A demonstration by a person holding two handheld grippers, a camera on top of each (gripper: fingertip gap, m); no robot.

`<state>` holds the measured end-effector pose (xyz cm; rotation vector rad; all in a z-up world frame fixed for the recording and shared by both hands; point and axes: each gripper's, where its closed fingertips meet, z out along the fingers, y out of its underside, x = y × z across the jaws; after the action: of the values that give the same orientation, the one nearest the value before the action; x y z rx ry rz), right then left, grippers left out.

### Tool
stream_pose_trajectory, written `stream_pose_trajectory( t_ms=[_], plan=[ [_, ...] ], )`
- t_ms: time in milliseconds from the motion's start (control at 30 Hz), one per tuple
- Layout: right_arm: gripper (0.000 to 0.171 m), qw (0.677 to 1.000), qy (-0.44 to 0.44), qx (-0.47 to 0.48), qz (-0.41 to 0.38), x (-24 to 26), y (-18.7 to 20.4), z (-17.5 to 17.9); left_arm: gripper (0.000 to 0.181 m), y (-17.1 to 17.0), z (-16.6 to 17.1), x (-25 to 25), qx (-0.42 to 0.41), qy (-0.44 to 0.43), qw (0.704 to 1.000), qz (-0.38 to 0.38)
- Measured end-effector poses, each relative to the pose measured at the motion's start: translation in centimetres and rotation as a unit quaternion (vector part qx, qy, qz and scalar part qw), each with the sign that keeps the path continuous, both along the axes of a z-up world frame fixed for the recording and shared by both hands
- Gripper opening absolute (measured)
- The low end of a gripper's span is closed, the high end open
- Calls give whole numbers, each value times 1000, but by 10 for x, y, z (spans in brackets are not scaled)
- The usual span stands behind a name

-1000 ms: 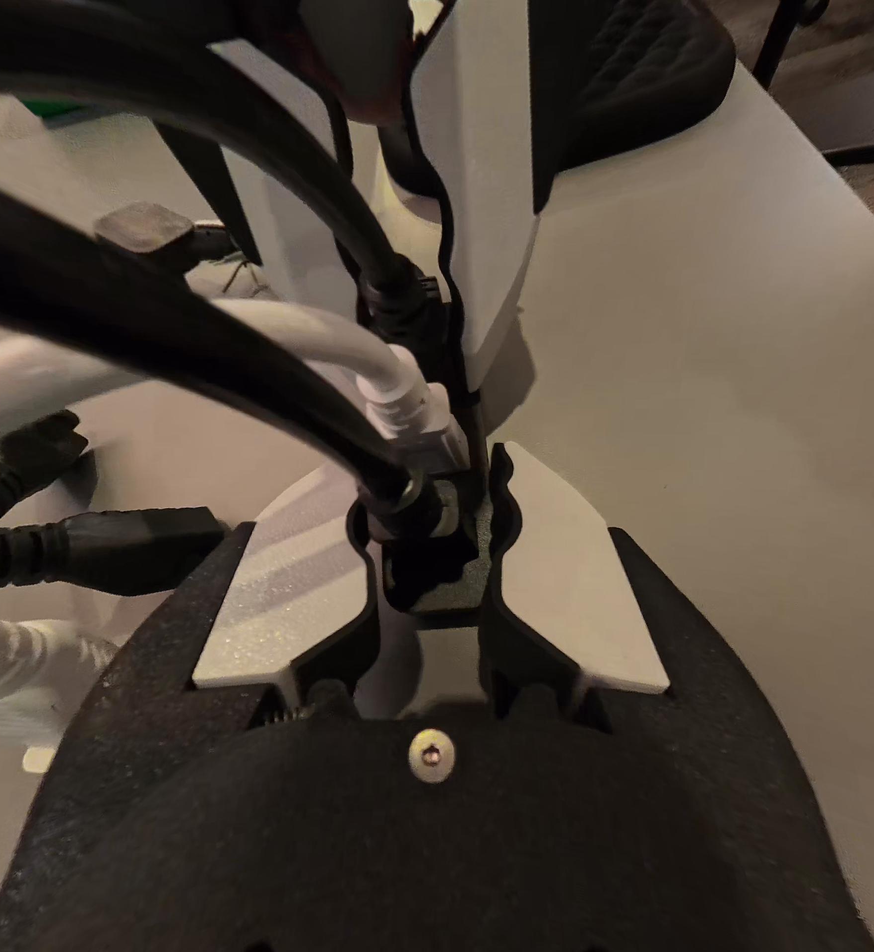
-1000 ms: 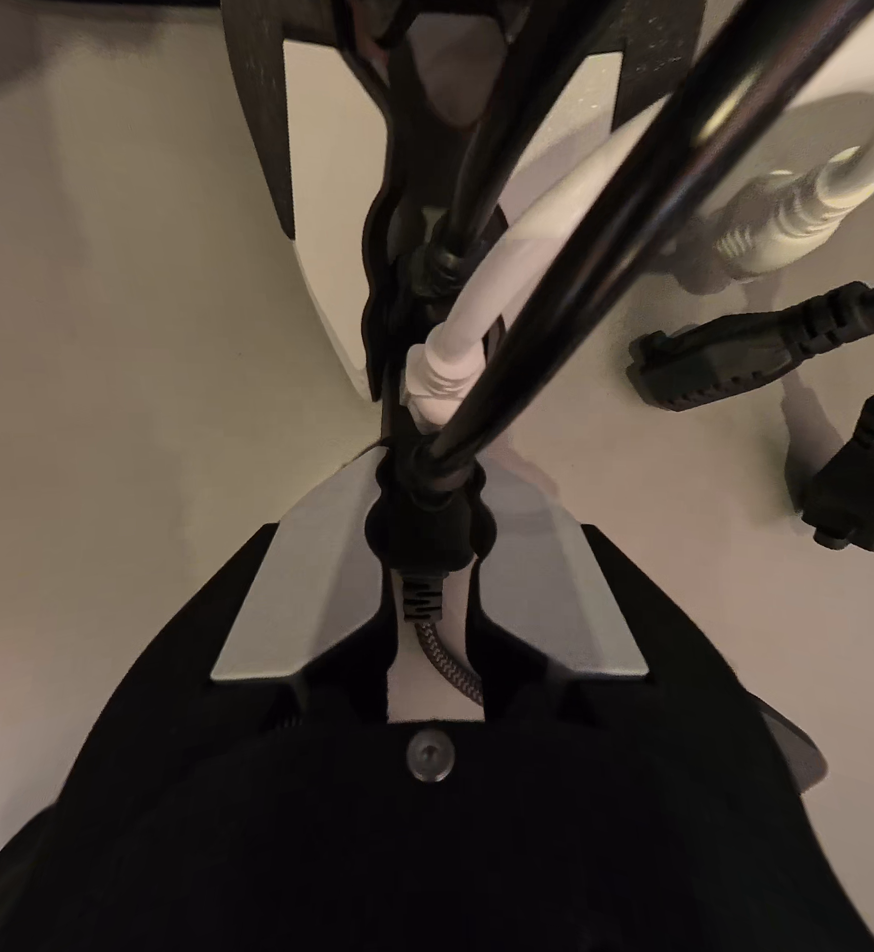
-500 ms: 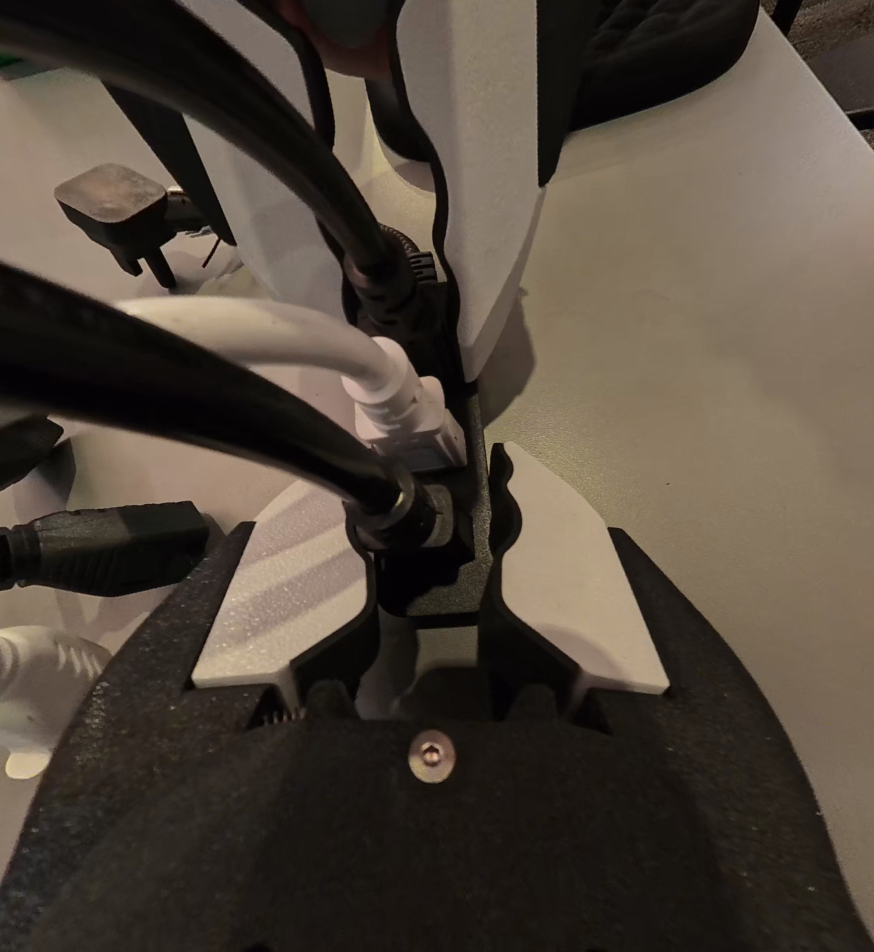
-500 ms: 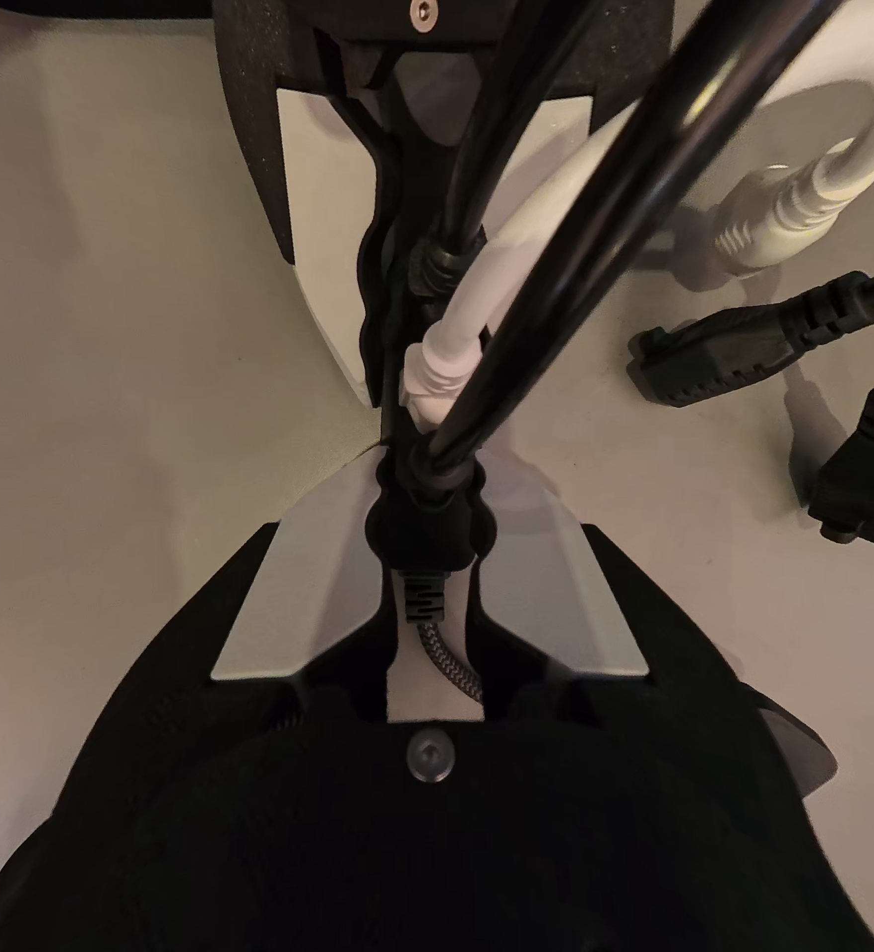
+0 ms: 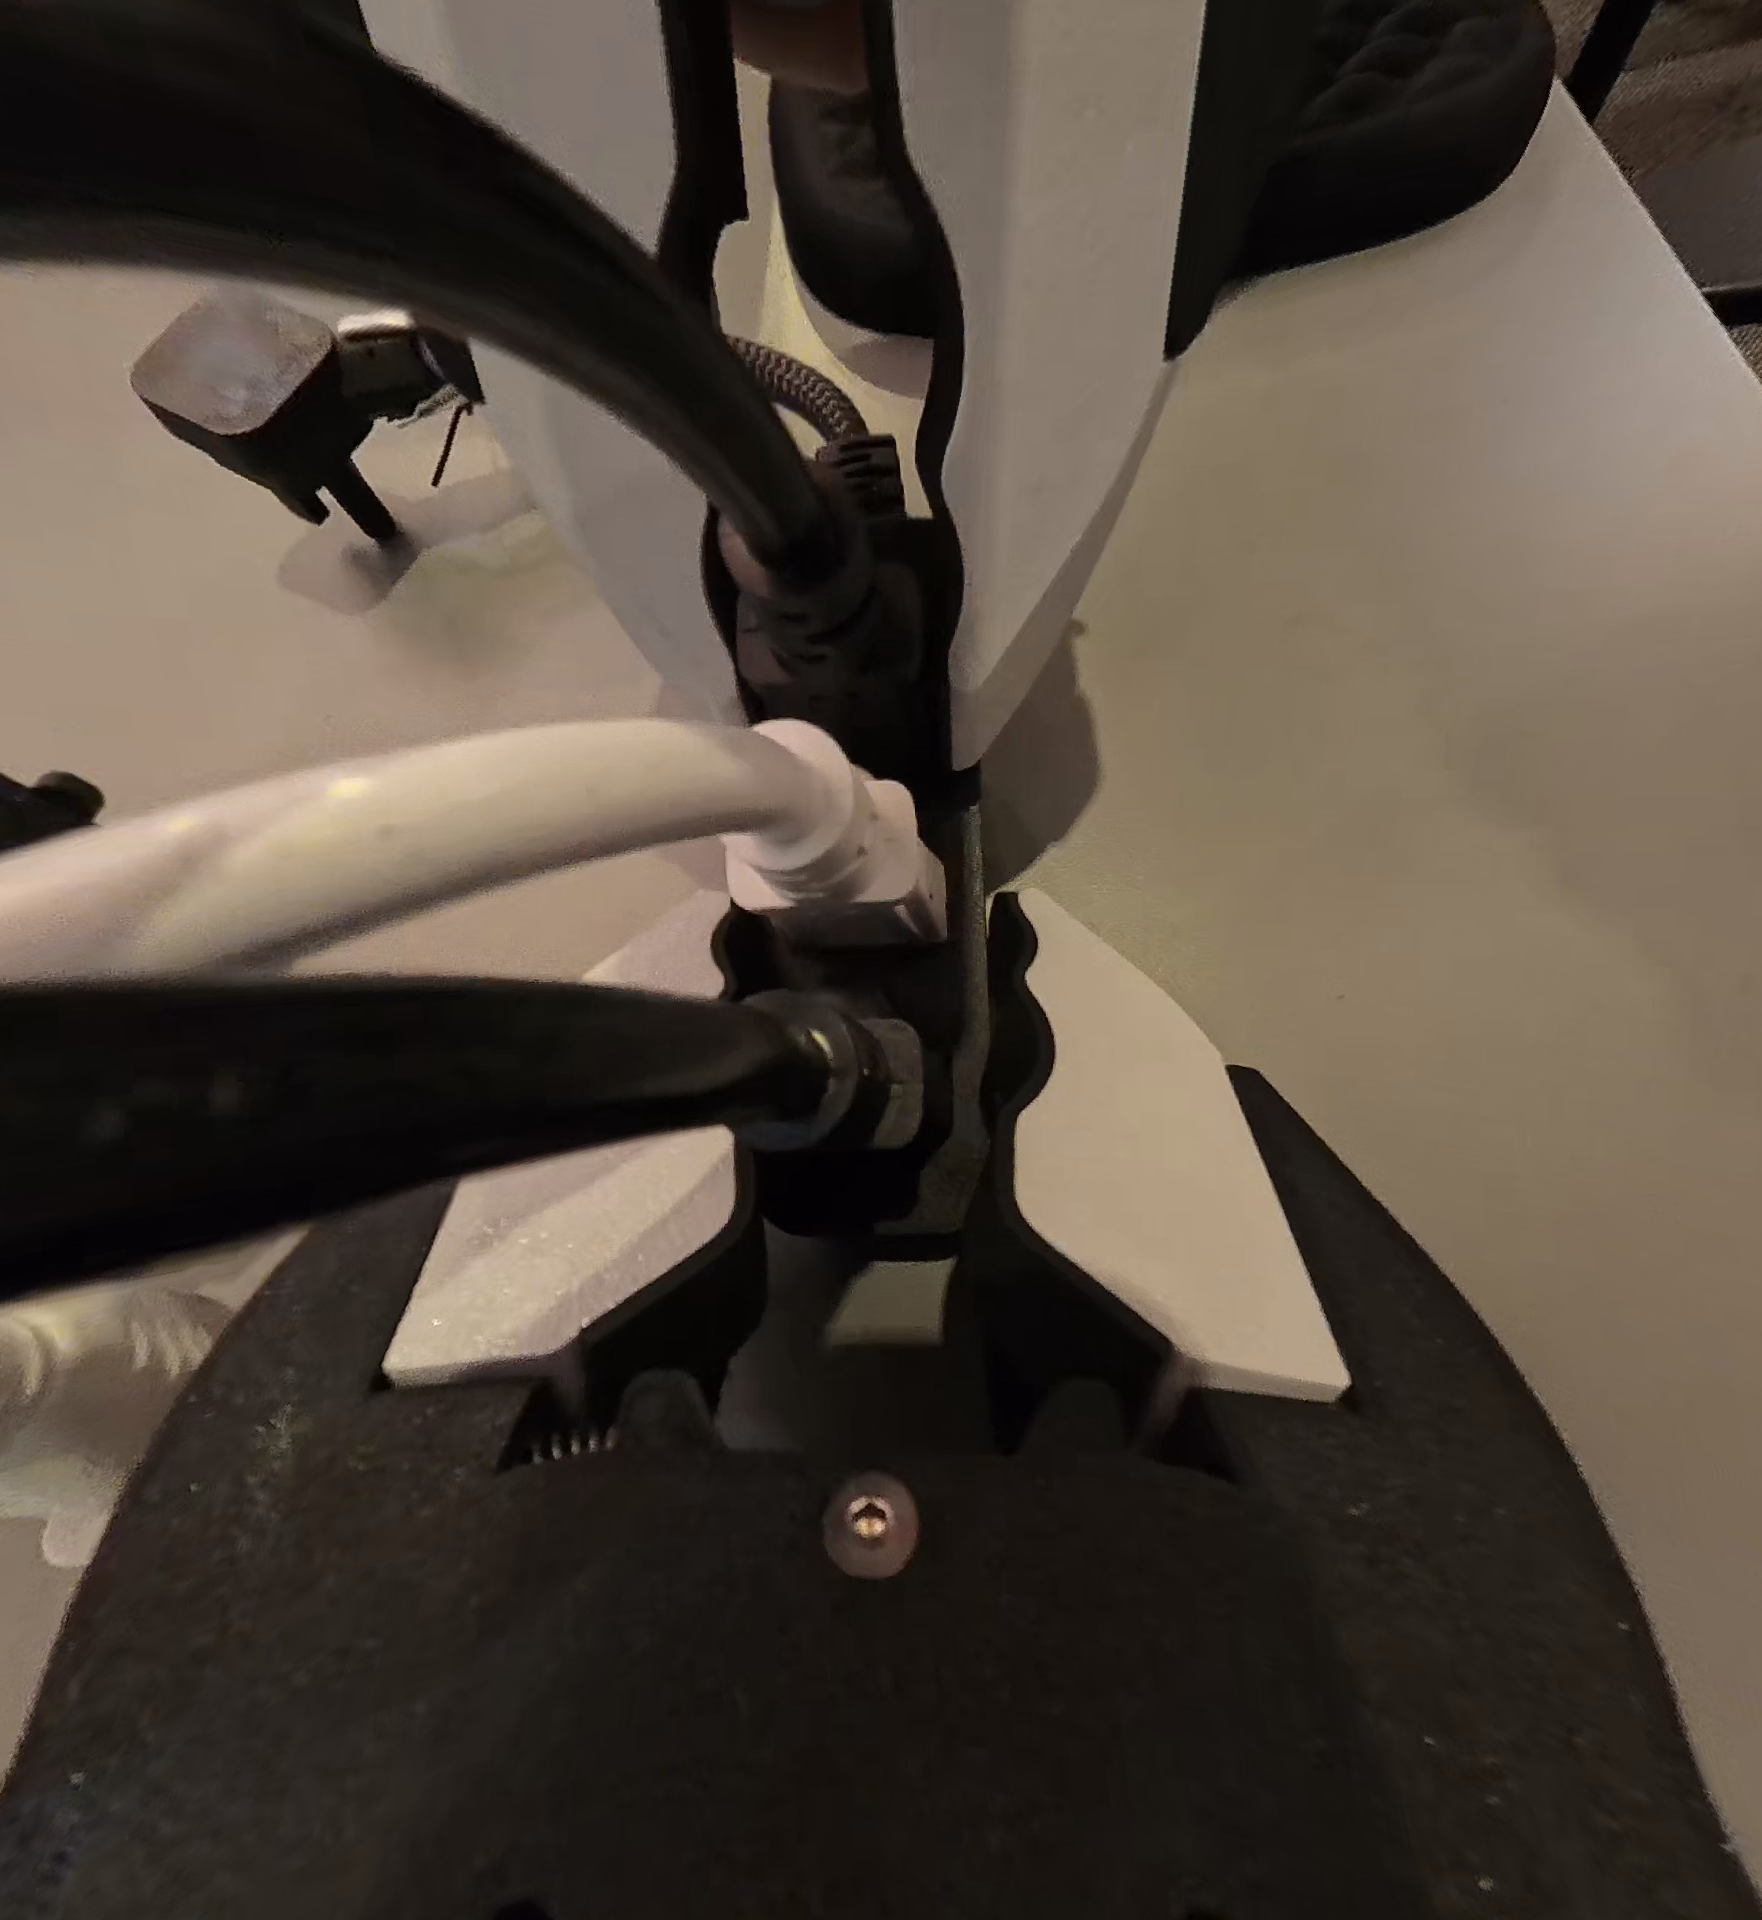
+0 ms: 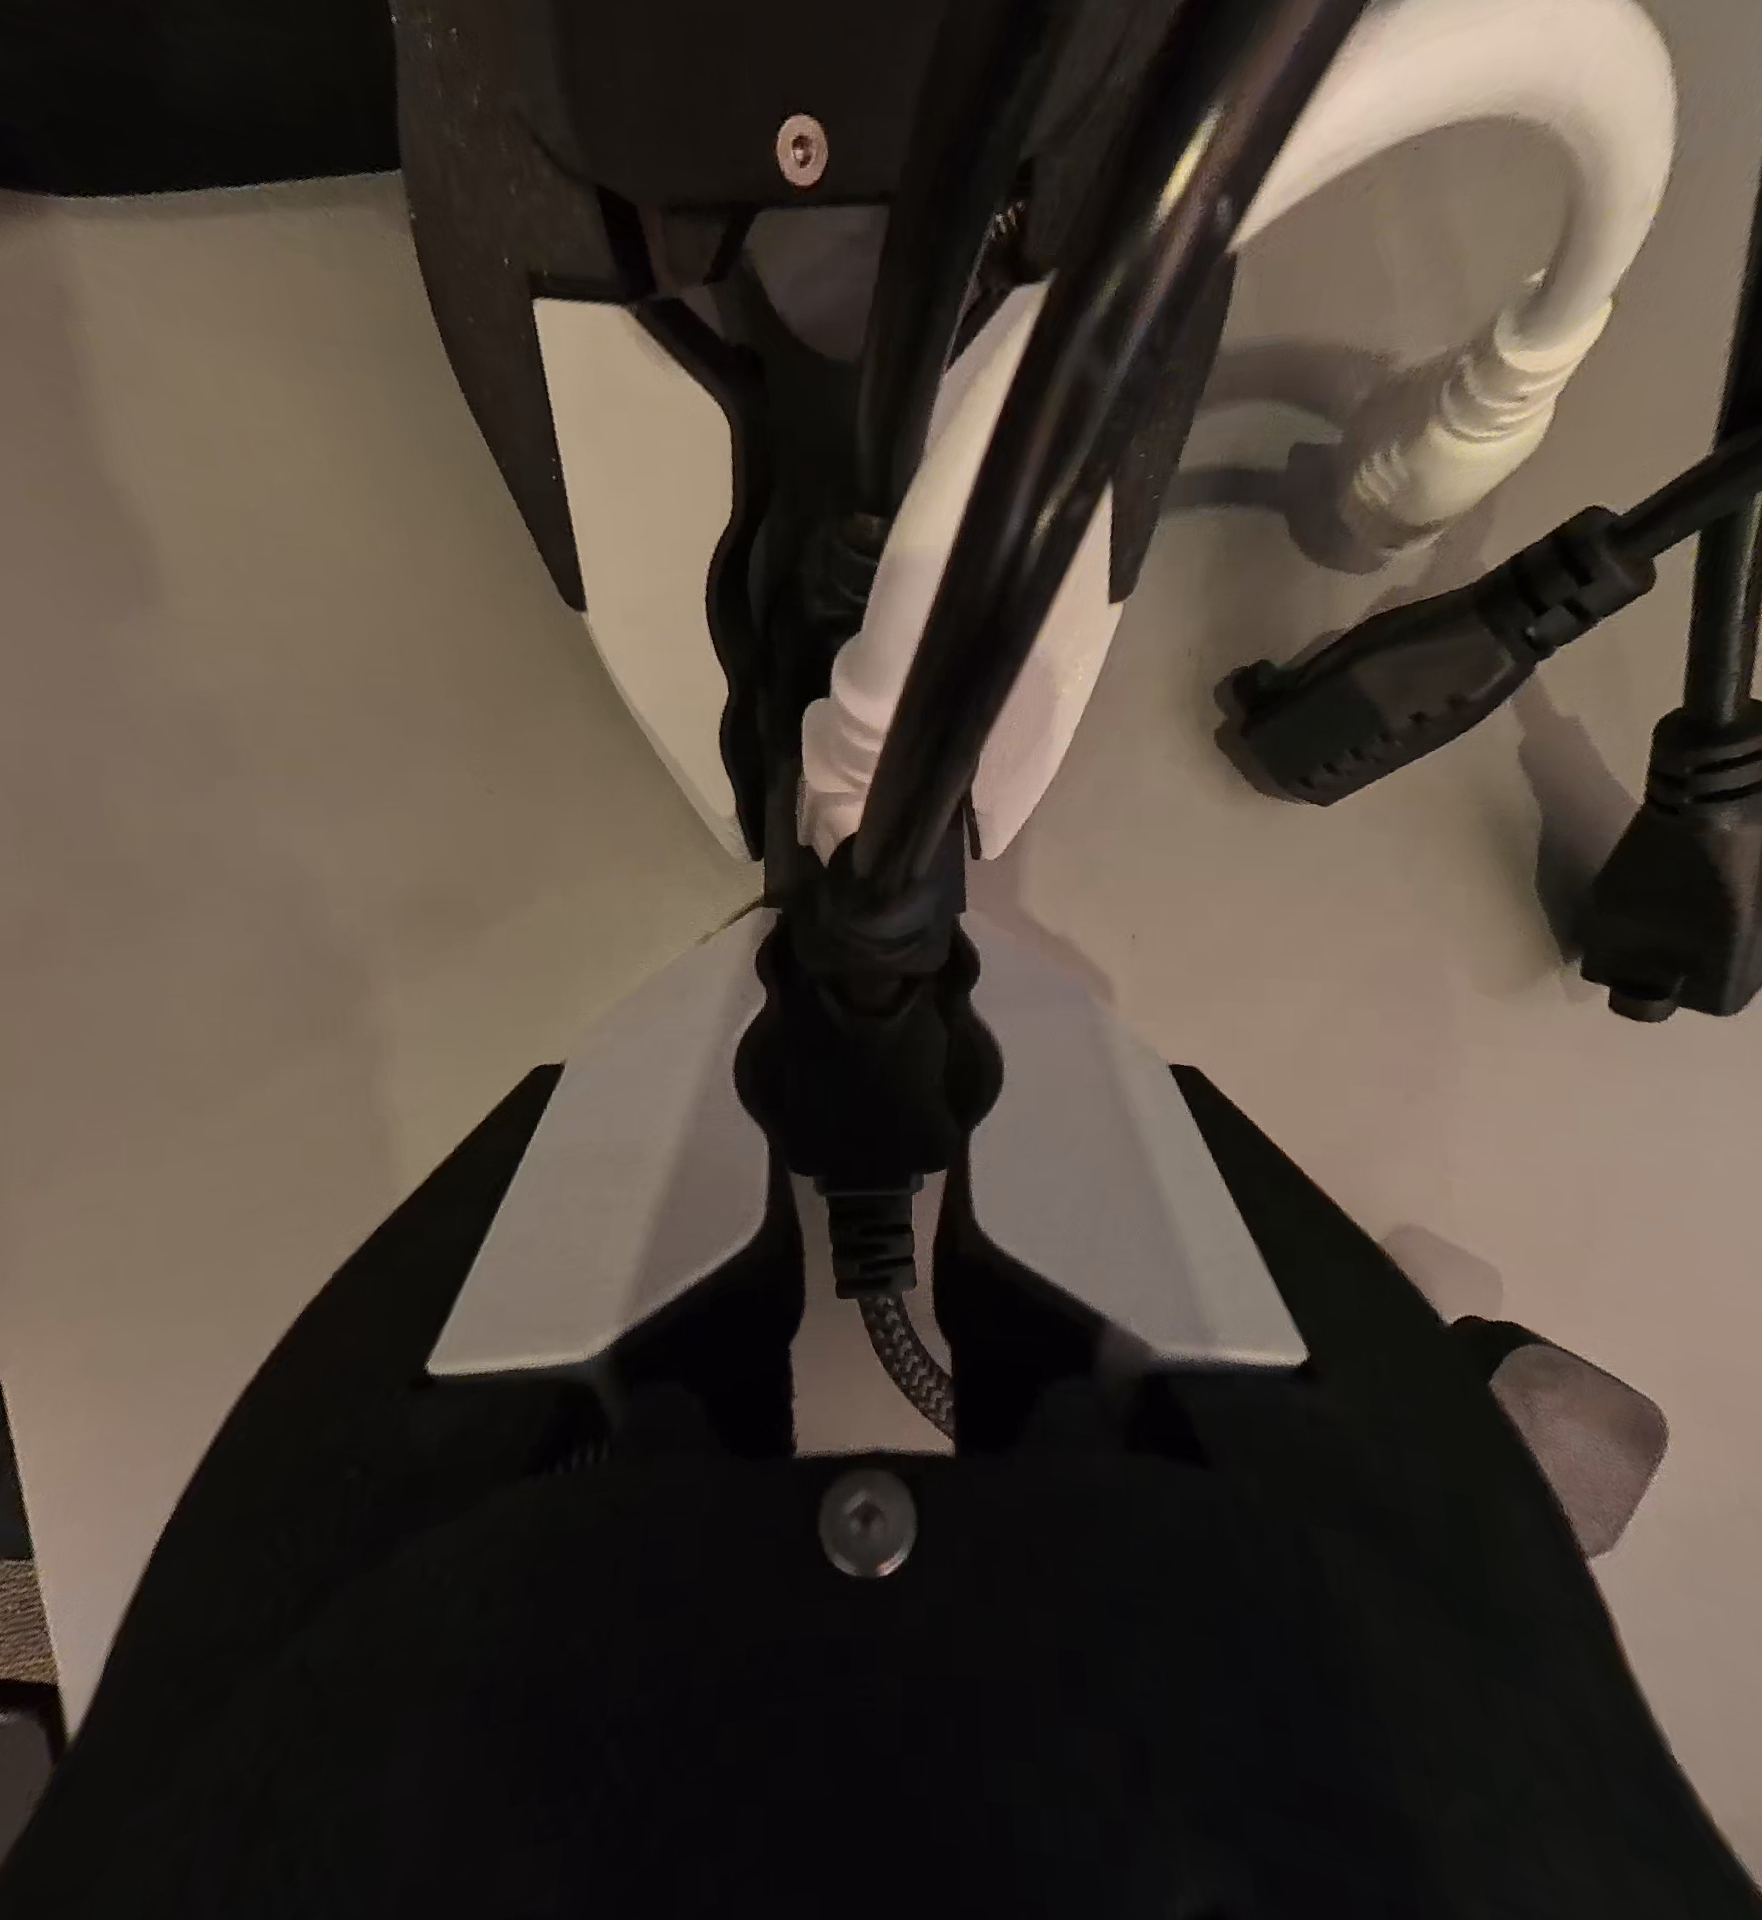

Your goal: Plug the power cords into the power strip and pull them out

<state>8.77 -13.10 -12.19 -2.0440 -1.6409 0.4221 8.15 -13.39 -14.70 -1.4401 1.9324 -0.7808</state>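
Note:
A narrow black power strip is held on its side above the white table, one gripper at each end. My left gripper is shut on its near end. My right gripper is shut on the other end, where the strip's braided cable comes out. Three plugs sit in the strip: a black one, a white one and a far black one. Their cords sweep off to the left. The right gripper faces me in the left wrist view.
Loose cord ends lie on the table: a white connector and two black connectors. A black three-pin plug stands at the far left. A dark chair and the table edge are at the far right. Only a small space, under 4 cm, lies between the two pairs of fingers.
Both grippers stay shut on the strip. The strip and its cords have shifted; the cords now hang lower and more sideways in the left wrist view. More of the left gripper shows in the right wrist view.

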Motion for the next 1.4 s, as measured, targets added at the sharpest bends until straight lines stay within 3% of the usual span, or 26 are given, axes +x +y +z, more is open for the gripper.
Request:
stream_pose_trajectory(
  t_ms=[200,400,500,633,733,800,933,1000,1167,1300,1400],
  plan=[
    [25,1000,15,1,10,2,-3,-4,44,-3,-2,2,-3,-4,1000,0],
    [32,985,158,-19,-64,11,-5,-9,45,-3,-6,0,-17,15,1000,-3],
    [39,979,186,48,-70,20,-9,1,46,-5,-2,-1,-35,11,999,-14],
    [36,962,221,131,-92,26,-7,19,55,-3,25,-8,-58,-26,998,-13],
    [0,944,250,170,-135,36,1,32,57,2,41,-26,-69,-12,998,8],
    [0,928,274,186,-170,43,3,43,49,3,57,-40,-77,-17,997,26],
    [0,898,321,207,-219,50,-5,58,39,6,112,-48,-70,-123,986,84],
    [0,905,299,210,-216,45,-14,48,39,1,134,-46,-29,-135,987,87],
    [0,916,181,300,-194,34,-18,33,42,-1,143,-18,138,3,990,37],
    [2,915,90,351,-181,33,-18,19,37,-4,132,6,180,148,971,-44],
    [15,897,37,395,-195,37,-18,16,36,-3,114,15,190,260,943,-85]
  ],
)
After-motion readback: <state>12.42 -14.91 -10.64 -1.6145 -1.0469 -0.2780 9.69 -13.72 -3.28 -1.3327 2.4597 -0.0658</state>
